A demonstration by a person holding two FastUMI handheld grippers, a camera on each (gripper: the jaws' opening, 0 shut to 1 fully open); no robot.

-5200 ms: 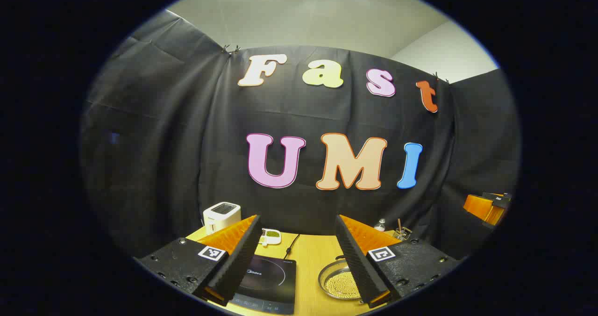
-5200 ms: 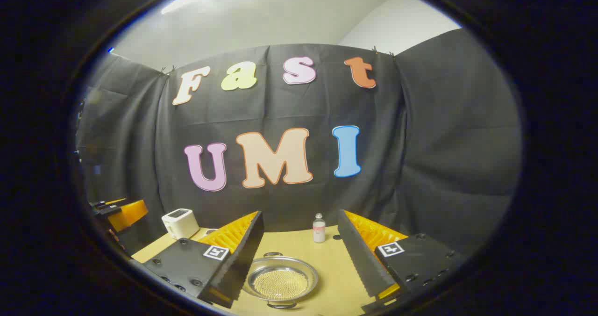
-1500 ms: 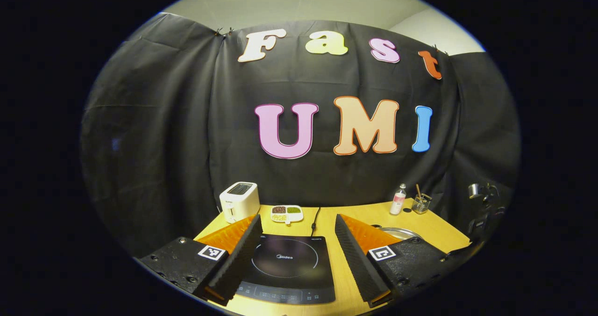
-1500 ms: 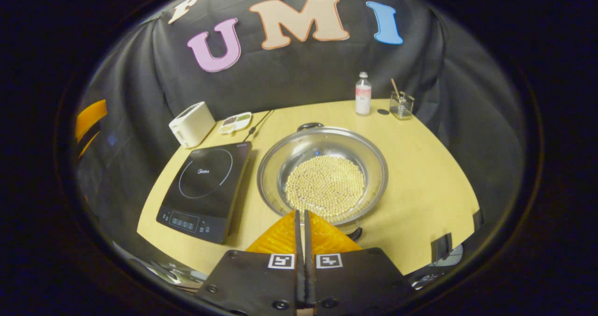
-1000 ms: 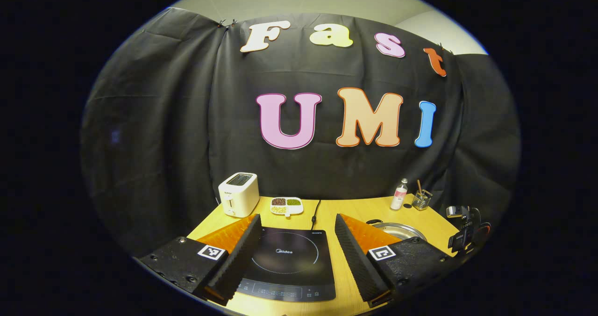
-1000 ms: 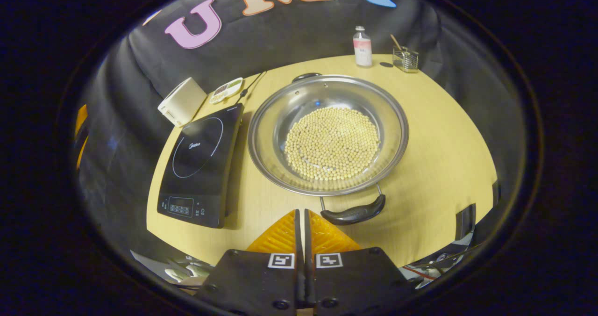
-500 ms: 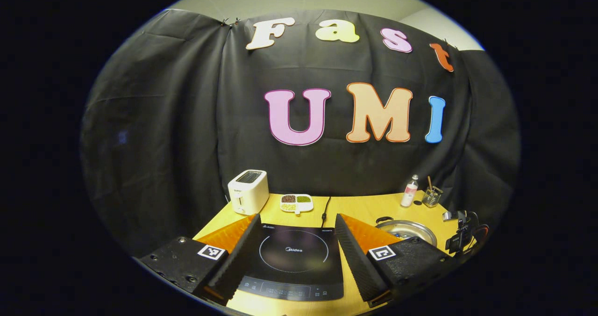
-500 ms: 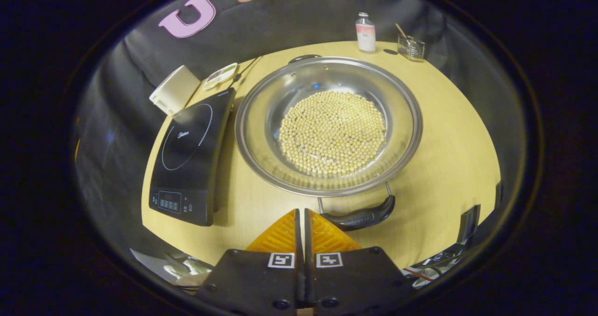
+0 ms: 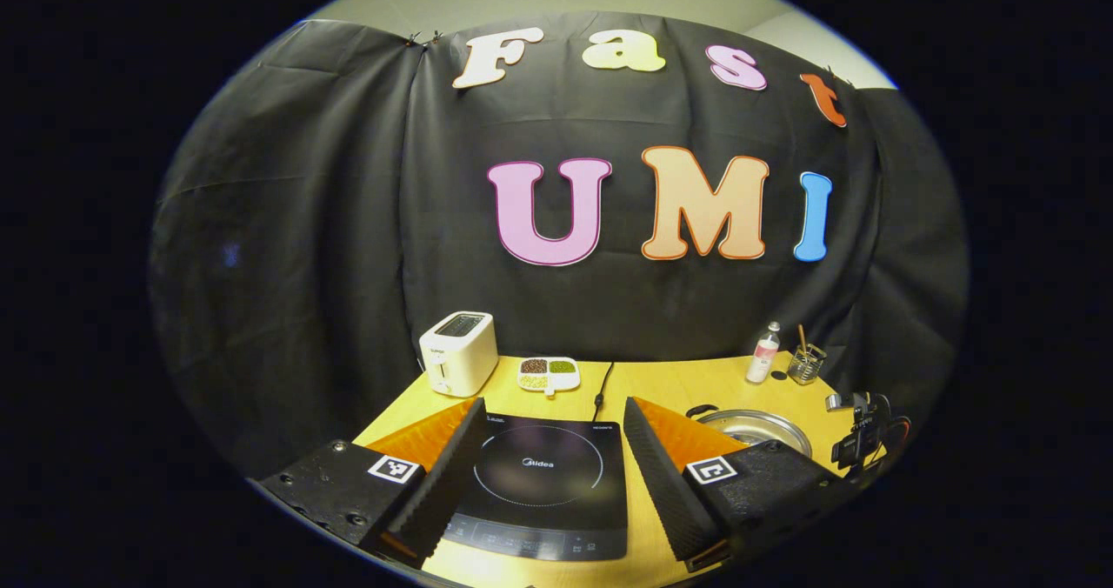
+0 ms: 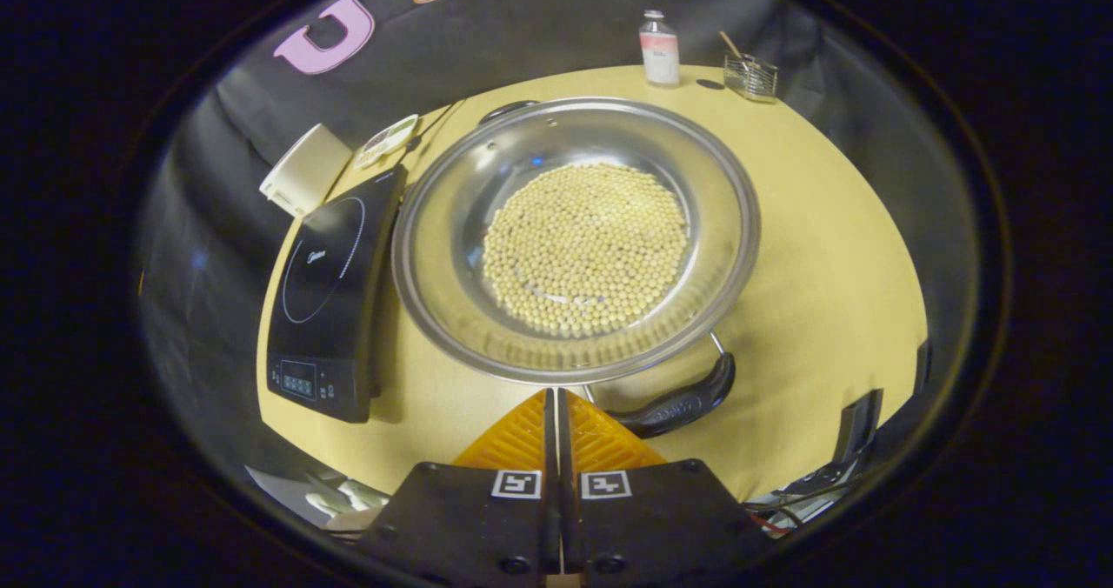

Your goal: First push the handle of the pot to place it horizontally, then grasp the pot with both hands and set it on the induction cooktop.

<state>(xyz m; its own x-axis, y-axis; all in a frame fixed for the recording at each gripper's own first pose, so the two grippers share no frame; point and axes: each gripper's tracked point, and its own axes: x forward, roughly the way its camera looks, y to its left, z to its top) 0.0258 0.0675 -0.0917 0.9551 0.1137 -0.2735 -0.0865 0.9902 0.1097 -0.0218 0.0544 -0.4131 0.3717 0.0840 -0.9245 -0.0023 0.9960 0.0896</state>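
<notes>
A wide steel pot (image 10: pixel 435 223) with a layer of pale beans sits on the table, right of the black induction cooktop (image 10: pixel 335 266). Its near black handle (image 10: pixel 687 401) points toward me and slightly right; the far handle (image 10: pixel 507 110) sits at the back rim. My right gripper (image 10: pixel 556 394) is shut and empty, its tips just left of the near handle at the pot's front rim. My left gripper (image 9: pixel 552 484) hangs open above the cooktop (image 9: pixel 543 475), with the pot (image 9: pixel 755 427) to its right.
A white toaster (image 9: pixel 458 353), a small divided dish (image 9: pixel 549 375) and the cooktop's cable (image 9: pixel 602 392) lie at the back left. A bottle (image 10: pixel 659 49) and a glass holder with sticks (image 10: pixel 751 75) stand at the back right. The table's front edge runs close below my right gripper.
My right gripper, open 5.2 s ago, is now shut and has tilted down and closed in on the pot's near handle. The pot has shifted slightly left in that view. The left gripper has barely moved.
</notes>
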